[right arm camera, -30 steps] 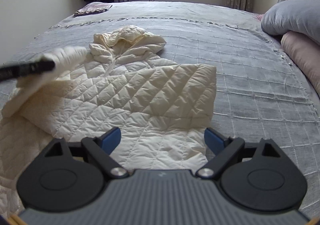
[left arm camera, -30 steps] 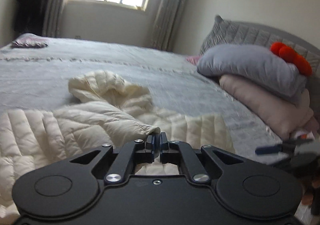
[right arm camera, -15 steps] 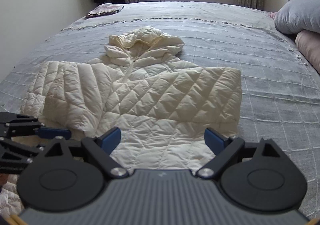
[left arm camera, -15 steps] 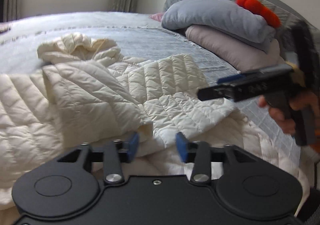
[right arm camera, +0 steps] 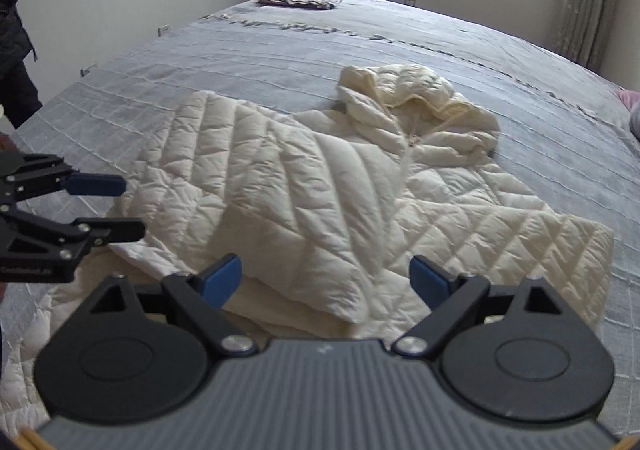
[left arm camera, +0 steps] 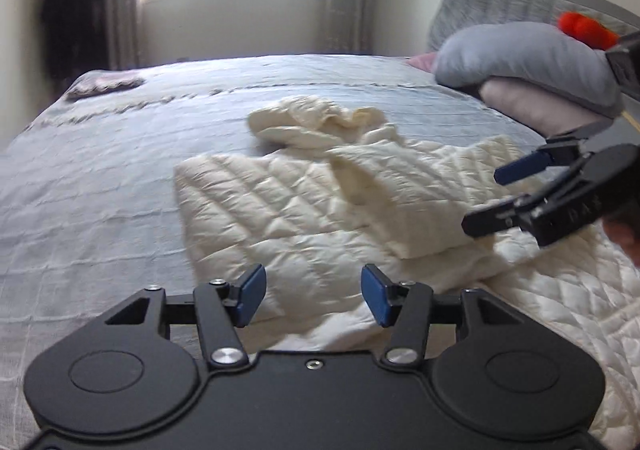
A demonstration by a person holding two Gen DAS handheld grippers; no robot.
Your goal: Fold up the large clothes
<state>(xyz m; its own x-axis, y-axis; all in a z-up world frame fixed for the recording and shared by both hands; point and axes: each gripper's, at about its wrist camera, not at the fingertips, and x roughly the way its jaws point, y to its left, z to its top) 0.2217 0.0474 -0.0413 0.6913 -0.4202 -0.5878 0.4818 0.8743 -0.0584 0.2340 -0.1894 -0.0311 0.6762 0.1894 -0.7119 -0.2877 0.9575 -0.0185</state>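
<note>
Since the earlier frame left tongs [left arm camera: 313, 294] had released the jacket [right arm camera: 320, 185]; right tongs [right arm camera: 327, 282] stood empty, so both sleeves appeared folded and the hem fold was judged next.

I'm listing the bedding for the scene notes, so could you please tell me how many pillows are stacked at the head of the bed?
3: a grey pillow on top, a pink pillow beneath it, and a quilted grey pillow upright behind them. More may be hidden.

A cream quilted puffer jacket [right arm camera: 320, 185] lies front-up on the bed, its hood [right arm camera: 420, 97] crumpled at the far end, both sleeves folded in across the chest, hem nearest the cameras.
</note>
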